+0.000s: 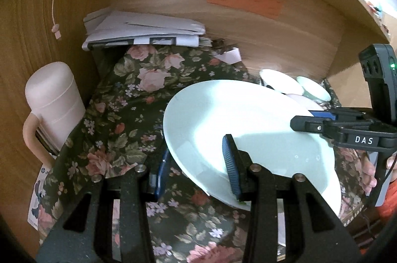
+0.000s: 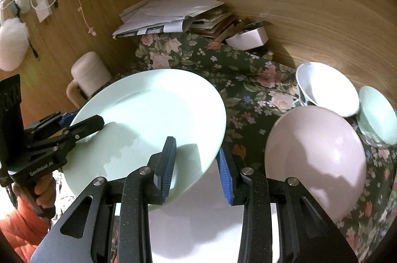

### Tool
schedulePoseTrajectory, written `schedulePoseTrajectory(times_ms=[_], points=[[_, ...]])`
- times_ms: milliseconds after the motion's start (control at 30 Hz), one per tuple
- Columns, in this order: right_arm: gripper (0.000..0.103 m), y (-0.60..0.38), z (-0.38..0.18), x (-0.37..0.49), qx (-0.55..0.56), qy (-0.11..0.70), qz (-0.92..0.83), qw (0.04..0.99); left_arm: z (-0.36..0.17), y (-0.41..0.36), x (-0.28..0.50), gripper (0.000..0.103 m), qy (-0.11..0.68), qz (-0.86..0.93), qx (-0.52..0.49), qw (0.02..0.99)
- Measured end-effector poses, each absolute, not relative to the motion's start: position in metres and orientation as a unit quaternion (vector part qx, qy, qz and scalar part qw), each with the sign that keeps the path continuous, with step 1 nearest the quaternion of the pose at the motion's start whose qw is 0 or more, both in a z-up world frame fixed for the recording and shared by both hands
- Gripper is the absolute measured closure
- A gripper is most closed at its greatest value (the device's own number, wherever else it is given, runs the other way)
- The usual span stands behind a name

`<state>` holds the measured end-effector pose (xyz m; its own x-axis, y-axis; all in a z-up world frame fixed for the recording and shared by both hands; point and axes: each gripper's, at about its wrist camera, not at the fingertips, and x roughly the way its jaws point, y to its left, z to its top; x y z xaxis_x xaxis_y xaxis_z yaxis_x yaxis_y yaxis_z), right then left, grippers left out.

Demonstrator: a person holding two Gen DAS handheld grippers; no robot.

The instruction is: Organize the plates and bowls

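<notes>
1. Pinching one rim of the pale green plate (image 2: 153,109) with the right gripper (image 2: 196,171): one blue pad (image 2: 168,163) pressing on the upper face, the other bearing against the edge from beneath.
2. Clamping the opposite rim with the left gripper (image 1: 196,166) in the same manner, one finger over and one under, jaws narrowed onto the thin edge.
3. Holding the plate two-handed, raised off the floral cloth (image 1: 119,114) and appearing tilted. Gripping at two rims, judged as guarding against a wide, smooth dish pivoting out of a single pinch.
4. Hanging the plate above a white surface (image 2: 193,213) directly below the right fingers, possibly another plate; not telling for certain.
5. Noting the remaining crockery grouped at the right on the cloth: pink plate (image 2: 315,158) nearest, white bowl (image 2: 327,89) and green bowl (image 2: 379,114) behind it, close to the wooden wall (image 2: 297,27). Reading this as the sorting area, plates apart from bowls.
6. Noting the pink jug (image 1: 52,99) and paper stack (image 1: 144,29) at the far left, well apart from the dishes and outside the work.
7. Judging the step in hand as transport of the plate toward its stack; lowering level and releasing both pinches together being the likely need.
</notes>
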<state>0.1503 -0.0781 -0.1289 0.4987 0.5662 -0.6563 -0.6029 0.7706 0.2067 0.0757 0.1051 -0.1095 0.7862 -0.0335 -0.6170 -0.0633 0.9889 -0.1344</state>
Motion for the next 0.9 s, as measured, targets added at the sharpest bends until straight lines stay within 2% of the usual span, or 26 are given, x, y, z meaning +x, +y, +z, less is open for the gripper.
schedulePoseTrajectory(times_ms=[900], points=[[0.073, -0.137, -0.166, 0.101, 0.044, 0.388, 0.316, 0.864, -0.126, 0.057, 0.044, 0.063, 0.343, -0.032, -0.074, 0.936]])
